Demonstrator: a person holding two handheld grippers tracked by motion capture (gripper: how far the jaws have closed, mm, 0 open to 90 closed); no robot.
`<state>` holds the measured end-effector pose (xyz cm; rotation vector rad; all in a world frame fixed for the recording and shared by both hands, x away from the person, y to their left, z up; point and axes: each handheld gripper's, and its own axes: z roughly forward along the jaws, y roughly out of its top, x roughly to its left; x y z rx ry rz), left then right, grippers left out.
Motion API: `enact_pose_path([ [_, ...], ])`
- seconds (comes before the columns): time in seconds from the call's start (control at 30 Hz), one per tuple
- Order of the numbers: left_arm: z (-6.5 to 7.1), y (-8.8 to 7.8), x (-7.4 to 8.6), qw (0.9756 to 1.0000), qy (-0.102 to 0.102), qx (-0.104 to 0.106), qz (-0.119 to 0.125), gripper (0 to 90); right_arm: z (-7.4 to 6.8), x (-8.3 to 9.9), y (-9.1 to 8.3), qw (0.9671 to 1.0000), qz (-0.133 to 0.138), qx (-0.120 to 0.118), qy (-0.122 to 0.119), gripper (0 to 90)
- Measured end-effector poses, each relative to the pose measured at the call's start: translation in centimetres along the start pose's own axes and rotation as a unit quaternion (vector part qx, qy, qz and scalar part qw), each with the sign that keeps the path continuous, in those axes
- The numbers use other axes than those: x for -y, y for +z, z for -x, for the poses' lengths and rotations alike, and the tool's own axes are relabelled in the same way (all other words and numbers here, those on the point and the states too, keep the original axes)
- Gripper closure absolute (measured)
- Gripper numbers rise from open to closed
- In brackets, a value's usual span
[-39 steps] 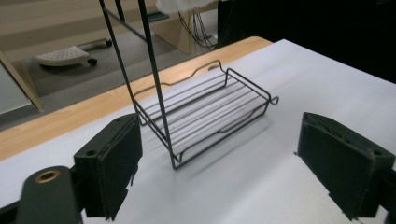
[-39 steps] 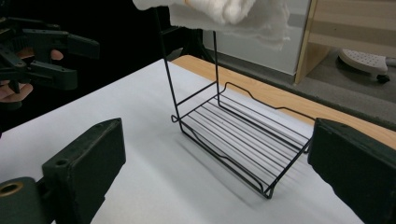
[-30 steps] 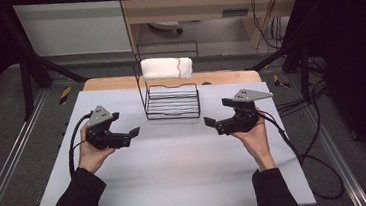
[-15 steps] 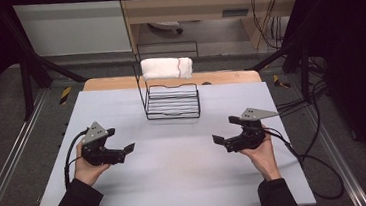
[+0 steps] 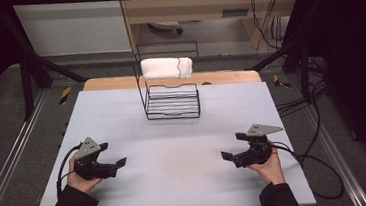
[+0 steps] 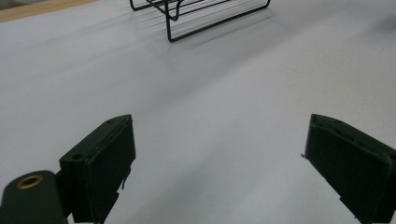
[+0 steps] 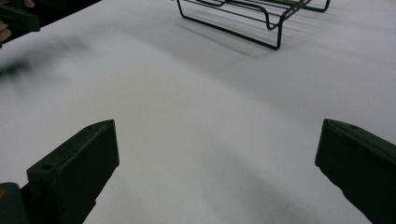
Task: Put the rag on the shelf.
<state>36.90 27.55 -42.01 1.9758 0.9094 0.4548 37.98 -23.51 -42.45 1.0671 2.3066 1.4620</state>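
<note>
While I hold both hands low near the front edge of the pale grey table, the left gripper and right gripper gape wide, empty. The black wire rack stands well beyond, a rolled white towel behind it.

Both grippers now sit nearer the person's edge of the table than a second ago, when they flanked the wire rack. The left gripper is down at the near left, well apart from the rack. The right gripper is down at the near right. The gap between the two is wider. Both sets of jaws are spread, as before.
</note>
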Motion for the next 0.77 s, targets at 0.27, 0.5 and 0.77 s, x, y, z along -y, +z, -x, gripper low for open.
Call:
enact_pose_path([
  [0.27, -0.2, -0.2, 1.2, 1.0000, -0.005, 0.001, -0.007, 8.6, 0.7, 2.0, -1.2, 0.9999, -0.005, 0.004, 0.013, 0.3],
  [0.5, 0.0, -0.1, 1.9, 0.9999, -0.006, 0.005, -0.015, 8.8, 1.0, 2.9, -1.6, 0.9999, -0.009, 0.005, 0.014, 0.3],
  [0.77, -0.1, -0.1, 2.1, 0.9998, -0.009, 0.005, -0.018, 8.8, 1.0, 2.9, -1.7, 0.9998, -0.014, 0.002, 0.014, 0.4],
])
